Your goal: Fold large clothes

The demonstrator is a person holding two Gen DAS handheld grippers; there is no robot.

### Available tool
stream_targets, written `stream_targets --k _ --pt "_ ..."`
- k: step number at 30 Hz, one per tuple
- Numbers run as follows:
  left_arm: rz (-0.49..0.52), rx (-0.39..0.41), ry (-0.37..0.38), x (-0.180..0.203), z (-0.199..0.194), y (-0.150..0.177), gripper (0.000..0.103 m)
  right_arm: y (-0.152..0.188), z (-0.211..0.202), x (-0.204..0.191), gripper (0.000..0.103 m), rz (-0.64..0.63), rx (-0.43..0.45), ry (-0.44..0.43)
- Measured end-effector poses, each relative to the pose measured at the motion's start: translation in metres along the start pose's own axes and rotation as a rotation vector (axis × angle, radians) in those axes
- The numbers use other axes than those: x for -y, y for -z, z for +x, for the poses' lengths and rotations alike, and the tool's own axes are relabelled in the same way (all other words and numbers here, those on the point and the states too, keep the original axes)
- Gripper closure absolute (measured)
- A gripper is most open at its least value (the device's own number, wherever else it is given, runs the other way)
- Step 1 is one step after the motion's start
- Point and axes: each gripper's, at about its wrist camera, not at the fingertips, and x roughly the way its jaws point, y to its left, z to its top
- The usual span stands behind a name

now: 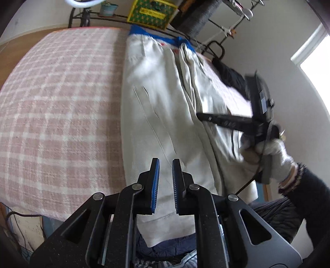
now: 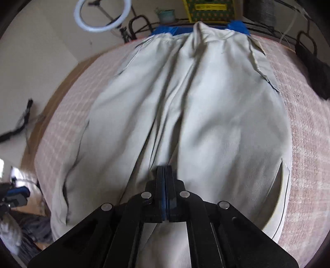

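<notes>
Right now the left gripper (image 1: 165,165) has its jaws parted, blue-padded faces apart with nothing between them, hovering over the near end of the pale cream-coloured cotton trousers (image 1: 160,115). Just beyond these jaws the cloth runs forward in a long flat strip, and to their left lies the pink and white checked woven bed cover (image 1: 61,103) on which the trousers rest. Off to the right of the jaws, the right gripper (image 1: 198,115) reaches in above the trousers' folded edge, held by a hand in a light grey knitted glove (image 1: 276,158).

From the right wrist view, the right gripper (image 2: 165,168) has its jaws pressed together; whether a fold of cloth is pinched between them cannot be told, though they sit right at the crease between the two trouser legs (image 2: 196,103). Ahead of these jaws the legs spread wide toward the far waistband, where a bright blue fabric strip (image 2: 169,30) shows beneath. Farther out, beyond and left of the jaws, stands a white ring light (image 2: 103,14), with a yellow patterned box (image 2: 210,10) beyond the waistband.
</notes>
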Motion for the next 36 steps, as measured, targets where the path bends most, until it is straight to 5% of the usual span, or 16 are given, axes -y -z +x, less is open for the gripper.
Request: stream_targets --k 2,8,14,16,18,19,20,28,36 --pt "0.035 -0.031 0.018 0.01 0.015 0.012 0.094 0.012 -0.021 -0.003 0.101 0.026 0.029 -0.085" --pt "0.174 -0.067 -0.042 0.027 0.046 0.043 0.093 0.07 -0.088 -0.009 0.101 0.033 0.138 -0.134" --pt "0.157 -0.049 -0.038 0.025 0.033 0.051 0.092 0.143 -0.121 0.014 0.101 0.075 0.173 0.004" --pt "0.109 -0.045 -0.027 0.019 0.022 0.053 0.083 0.161 -0.128 0.023 0.098 0.094 0.176 0.05" --pt "0.058 -0.021 -0.032 0.009 0.011 0.054 0.047 0.175 -0.134 0.036 0.077 0.115 0.187 0.065" --pt "0.024 0.004 -0.044 0.001 0.003 0.054 0.042 0.18 -0.137 0.041 0.058 0.123 0.195 0.067" --pt "-0.016 0.027 -0.052 -0.008 -0.004 0.055 0.04 0.185 -0.139 0.047 0.055 0.135 0.199 0.062" --pt "-0.335 -0.127 0.125 -0.066 0.009 0.075 0.04 0.21 -0.117 0.077 0.055 0.283 0.081 -0.264" --pt "-0.332 -0.209 0.219 -0.05 0.031 0.077 0.04 0.198 -0.083 0.092 0.055 0.388 0.009 -0.423"
